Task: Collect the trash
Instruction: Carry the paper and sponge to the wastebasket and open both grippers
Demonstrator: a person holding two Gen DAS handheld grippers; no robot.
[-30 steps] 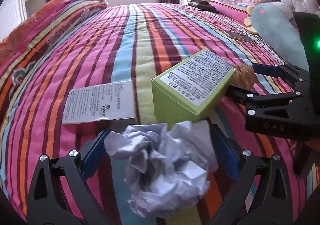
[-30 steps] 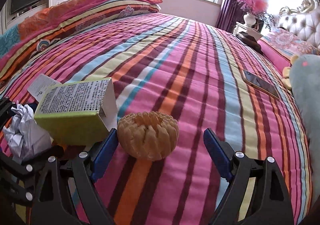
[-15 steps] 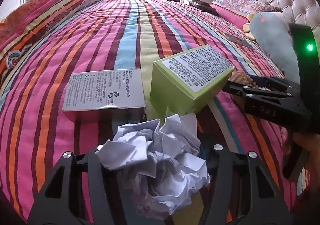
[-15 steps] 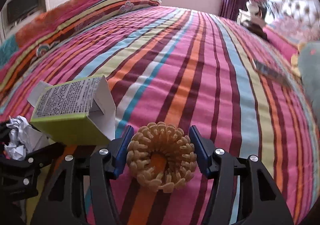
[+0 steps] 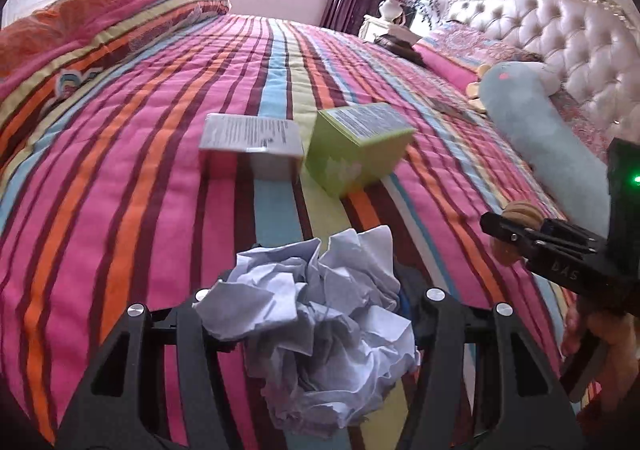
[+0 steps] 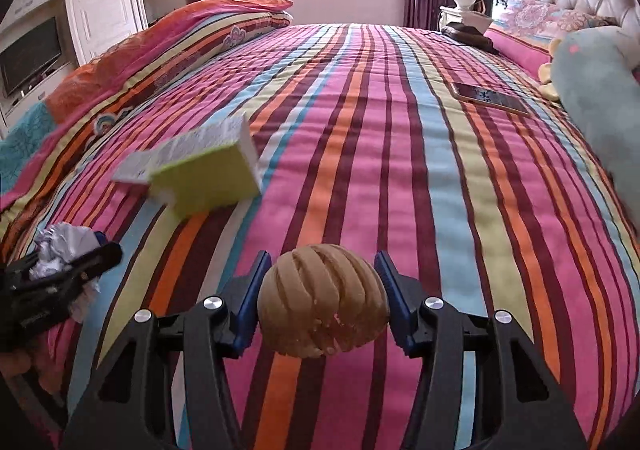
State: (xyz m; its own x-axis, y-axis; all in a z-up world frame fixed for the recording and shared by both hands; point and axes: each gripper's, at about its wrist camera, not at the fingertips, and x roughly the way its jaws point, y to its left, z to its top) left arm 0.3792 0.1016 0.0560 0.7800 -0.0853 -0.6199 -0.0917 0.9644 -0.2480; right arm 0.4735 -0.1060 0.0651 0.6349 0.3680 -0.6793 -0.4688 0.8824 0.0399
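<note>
Now 2 pieces are gripped: crumpled paper by the left tool, a peeled tangerine skin by the closing right tool; a bin is judged needed next.

"DAS" on right hand-held gripper; box print unreadable.

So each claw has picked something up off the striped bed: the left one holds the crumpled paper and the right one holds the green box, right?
Not quite. In the right wrist view the right gripper is closing on the tan ridged ball; the green box lies on the bed. The left gripper does hold the crumpled paper.
</note>
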